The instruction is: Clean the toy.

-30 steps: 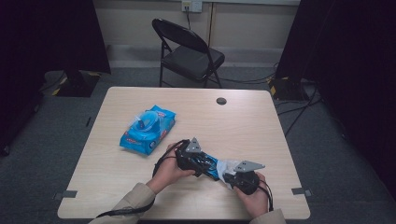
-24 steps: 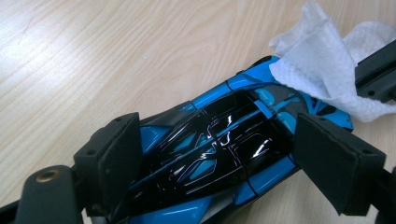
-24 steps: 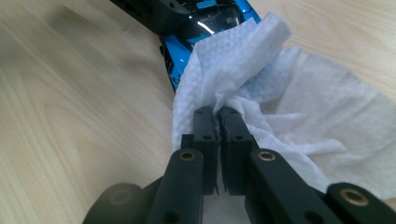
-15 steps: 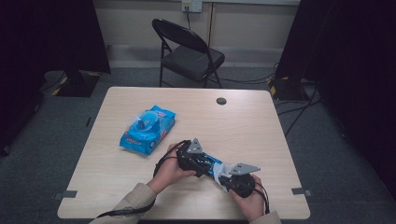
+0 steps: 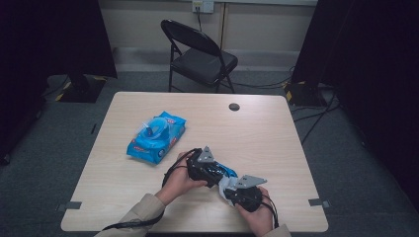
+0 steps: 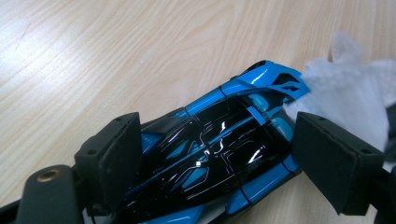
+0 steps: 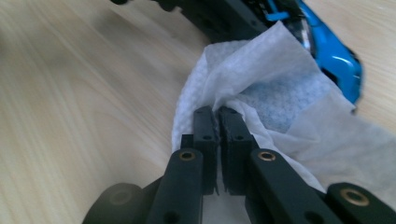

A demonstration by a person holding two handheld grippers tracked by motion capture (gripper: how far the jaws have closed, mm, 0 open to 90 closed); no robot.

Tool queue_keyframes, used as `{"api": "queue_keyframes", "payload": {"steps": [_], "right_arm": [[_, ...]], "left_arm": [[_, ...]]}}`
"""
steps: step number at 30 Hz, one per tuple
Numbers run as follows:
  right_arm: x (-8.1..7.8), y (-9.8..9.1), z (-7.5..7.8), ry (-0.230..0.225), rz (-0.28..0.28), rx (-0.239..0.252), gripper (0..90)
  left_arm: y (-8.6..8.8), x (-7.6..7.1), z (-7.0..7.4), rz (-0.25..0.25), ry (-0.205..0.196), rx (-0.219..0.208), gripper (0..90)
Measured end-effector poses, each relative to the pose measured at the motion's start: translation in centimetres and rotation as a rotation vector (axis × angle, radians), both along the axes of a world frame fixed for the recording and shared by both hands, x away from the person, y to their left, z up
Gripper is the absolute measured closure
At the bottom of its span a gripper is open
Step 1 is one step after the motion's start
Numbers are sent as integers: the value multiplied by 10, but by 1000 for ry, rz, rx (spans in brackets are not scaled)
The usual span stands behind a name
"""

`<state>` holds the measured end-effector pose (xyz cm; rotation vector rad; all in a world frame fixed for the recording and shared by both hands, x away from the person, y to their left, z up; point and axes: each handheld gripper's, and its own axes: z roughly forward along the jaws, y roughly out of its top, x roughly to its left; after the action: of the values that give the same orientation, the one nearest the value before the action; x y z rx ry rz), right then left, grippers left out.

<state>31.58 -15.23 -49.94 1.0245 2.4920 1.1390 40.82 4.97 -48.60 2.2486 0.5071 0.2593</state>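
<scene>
The left gripper (image 6: 210,172) clamped the blue toy car (image 6: 219,154) by its sides, low over the table's (image 5: 276,133) near edge. The right gripper (image 7: 218,116), pinched shut on a white wipe (image 7: 280,98), did best rubbing lightly along the bodywork. I could not see the car's wheels.

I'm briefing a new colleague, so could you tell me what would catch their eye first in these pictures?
First, the glossy blue and black toy car near the table's front edge, held across its body by the left gripper. Next, the white wipe pinched in the right gripper, lying against the car's end. Then the blue wipes pack farther back on the table, to the left.
</scene>
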Motion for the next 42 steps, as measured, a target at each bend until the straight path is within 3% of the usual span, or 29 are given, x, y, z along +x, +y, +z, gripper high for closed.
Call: {"api": "queue_keyframes", "payload": {"steps": [10, 23, 29, 34, 39, 42], "right_arm": [[-2, 6, 10, 5, 34, 64, 867], [12, -36, 43, -54, -85, 167, 869], [24, -55, 50, -83, -150, 202, 869], [35, -58, 44, -88, -183, 198, 869], [46, -51, 27, -51, -186, 181, 869], [52, -46, 17, -35, -184, 141, 869]], "left_arm": [[0, 0, -1, -6, 2, -7, 162], [0, 0, -1, -10, 1, -14, 162], [0, 0, -2, -14, 2, -21, 162], [0, 0, -2, -16, 1, -22, 163], [0, 0, -2, -19, -1, -21, 162], [0, 0, -2, -17, -1, -23, 163]]}}
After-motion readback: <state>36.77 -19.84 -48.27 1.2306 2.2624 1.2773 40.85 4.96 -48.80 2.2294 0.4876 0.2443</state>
